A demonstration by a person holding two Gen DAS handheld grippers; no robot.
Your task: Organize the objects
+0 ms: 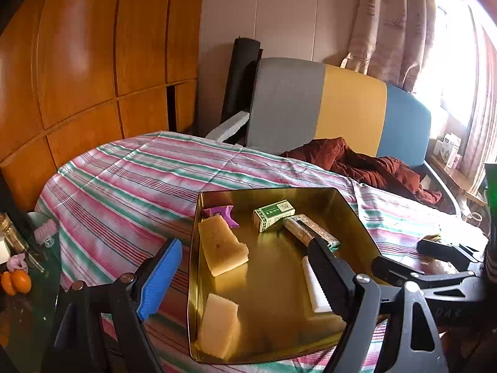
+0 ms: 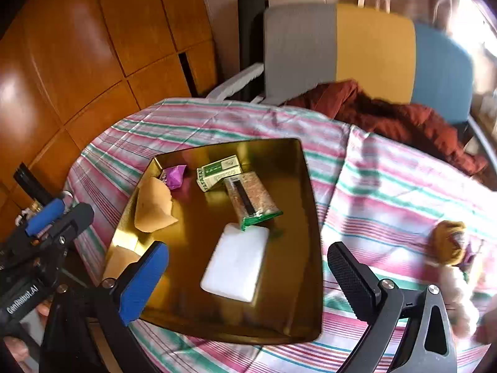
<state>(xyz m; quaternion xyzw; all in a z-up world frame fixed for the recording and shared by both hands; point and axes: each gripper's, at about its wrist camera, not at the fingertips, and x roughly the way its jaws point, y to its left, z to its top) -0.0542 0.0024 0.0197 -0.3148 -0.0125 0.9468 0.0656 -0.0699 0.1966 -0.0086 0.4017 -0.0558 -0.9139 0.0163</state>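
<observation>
A gold tin tray (image 1: 193, 267) (image 2: 312, 205) lies on a striped cloth. In it are a yellow sponge (image 1: 222, 247) (image 2: 153, 205), a purple wrapper (image 1: 225, 213) (image 2: 175, 175), a green box (image 1: 273, 214) (image 2: 219, 174), a clear packet of grains (image 1: 310, 231) (image 2: 251, 195) and a white block (image 1: 315, 292) (image 2: 236, 261). My left gripper (image 1: 245, 276) hovers open over the tray's near half. My right gripper (image 2: 248, 279) is open above the white block, its pads clear of the block. A small doll with yellow-brown hair (image 2: 450, 242) lies on the cloth right of the tray.
A chair (image 1: 326, 108) with a grey, yellow and blue back stands behind the table, a red-brown jacket (image 1: 372, 168) (image 2: 388, 115) on its seat. Wooden cupboards (image 1: 93, 77) fill the left. A glass side table at the left holds oranges (image 1: 15, 281) and a jar (image 1: 9, 233).
</observation>
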